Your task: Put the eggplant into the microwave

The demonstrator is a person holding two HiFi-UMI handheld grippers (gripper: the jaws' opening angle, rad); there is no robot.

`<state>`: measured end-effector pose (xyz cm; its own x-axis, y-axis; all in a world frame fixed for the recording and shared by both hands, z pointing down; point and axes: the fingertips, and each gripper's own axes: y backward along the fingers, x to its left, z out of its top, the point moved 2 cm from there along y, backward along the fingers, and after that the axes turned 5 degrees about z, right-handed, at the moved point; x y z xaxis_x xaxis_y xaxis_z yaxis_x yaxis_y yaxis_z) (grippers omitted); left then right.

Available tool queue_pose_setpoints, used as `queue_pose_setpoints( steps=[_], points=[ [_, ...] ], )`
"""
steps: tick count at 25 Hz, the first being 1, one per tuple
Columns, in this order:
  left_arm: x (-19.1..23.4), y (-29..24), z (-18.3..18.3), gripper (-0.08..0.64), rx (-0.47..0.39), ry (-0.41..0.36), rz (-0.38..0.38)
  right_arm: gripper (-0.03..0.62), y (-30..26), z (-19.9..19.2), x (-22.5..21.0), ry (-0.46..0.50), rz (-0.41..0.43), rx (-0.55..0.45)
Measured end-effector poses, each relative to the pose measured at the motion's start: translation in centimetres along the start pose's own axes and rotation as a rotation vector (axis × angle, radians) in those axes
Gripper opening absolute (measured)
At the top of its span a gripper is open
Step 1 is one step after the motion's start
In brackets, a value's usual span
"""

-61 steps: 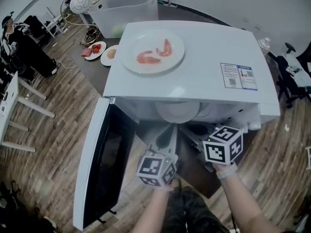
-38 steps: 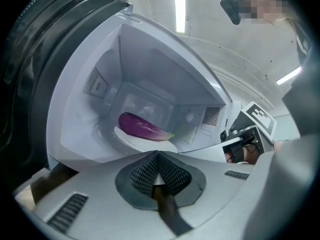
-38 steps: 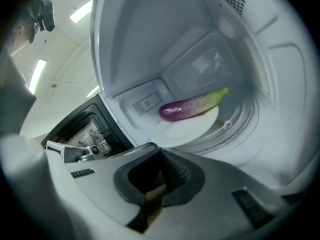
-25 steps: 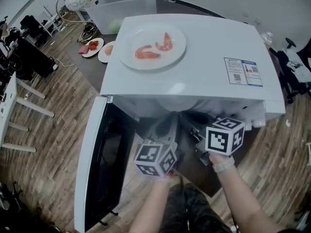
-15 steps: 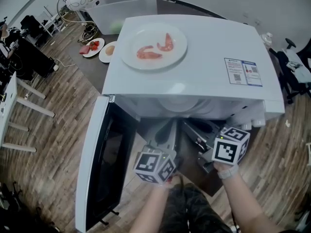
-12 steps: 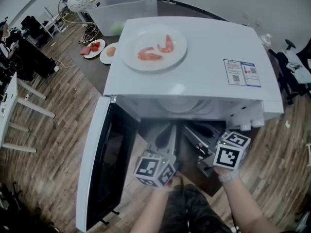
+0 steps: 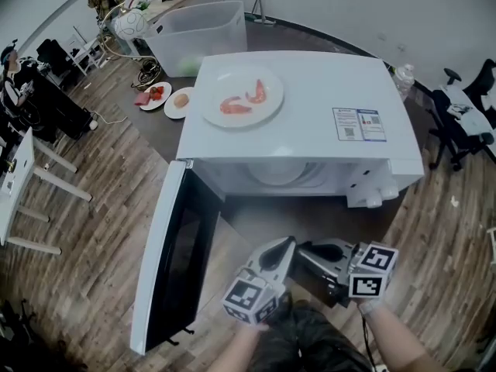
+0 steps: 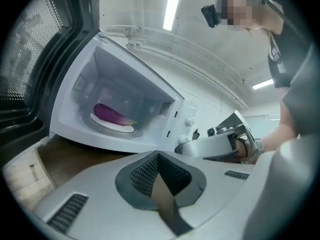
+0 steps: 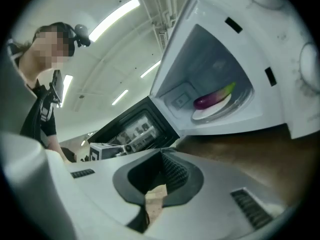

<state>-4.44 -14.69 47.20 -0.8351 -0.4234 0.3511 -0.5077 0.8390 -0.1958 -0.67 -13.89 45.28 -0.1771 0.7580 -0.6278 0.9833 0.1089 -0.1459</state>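
Fingers [image 8: 100, 199] of the left gripper [image 8: 159, 176] are fully closed, with nothing between them. Fingers [image 9: 225, 194] of the right gripper [image 9: 159, 184] are likewise closed and empty. Both grippers are outside the microwave [image 7: 310, 115], in front of its cavity. The eggplant [image 8: 112, 115] lies on the white plate [image 8: 107, 127] inside the microwave. The door [image 7: 174, 262] stands open at the microwave's left.

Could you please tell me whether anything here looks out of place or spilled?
Only one oddity: a plate of shrimp sits on top of the microwave, an unusual spot. The door hangs wide open, with the eggplant lying on the inner plate. Nothing looks spilled or damaged.
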Motion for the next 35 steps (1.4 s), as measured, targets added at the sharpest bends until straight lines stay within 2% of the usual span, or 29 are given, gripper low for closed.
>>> queue_pose_setpoints(
  steps=[5, 11, 19, 25, 35],
  points=[
    [-2.3, 2.7, -0.8, 0.002, 0.029, 0.007, -0.006, 0.0, 3.0, -1.5, 2.5, 0.062, -0.047, 0.038],
    [-4.6, 4.9, 0.9, 0.002, 0.019, 0.011, -0.016, 0.0, 4.7, -0.2, 5.7, 0.12, -0.055, 0.006],
    [-5.4, 6.8, 3.9, 0.002, -0.028, 0.011, 0.015, 0.0, 4.8, 2.1, 8.7, 0.137, -0.028, -0.073],
    [-6.4, 8.5, 6.2, 0.002, -0.079, 0.007, 0.002, 0.0, 3.9, 1.9, 11.1, 0.181, 0.014, -0.052],
    [-5.7, 9.6, 5.7, 0.002, -0.071, -0.017, 0.048, 0.0, 2.8, 2.3, 12.5, 0.223, 0.048, -0.036]
  ],
)
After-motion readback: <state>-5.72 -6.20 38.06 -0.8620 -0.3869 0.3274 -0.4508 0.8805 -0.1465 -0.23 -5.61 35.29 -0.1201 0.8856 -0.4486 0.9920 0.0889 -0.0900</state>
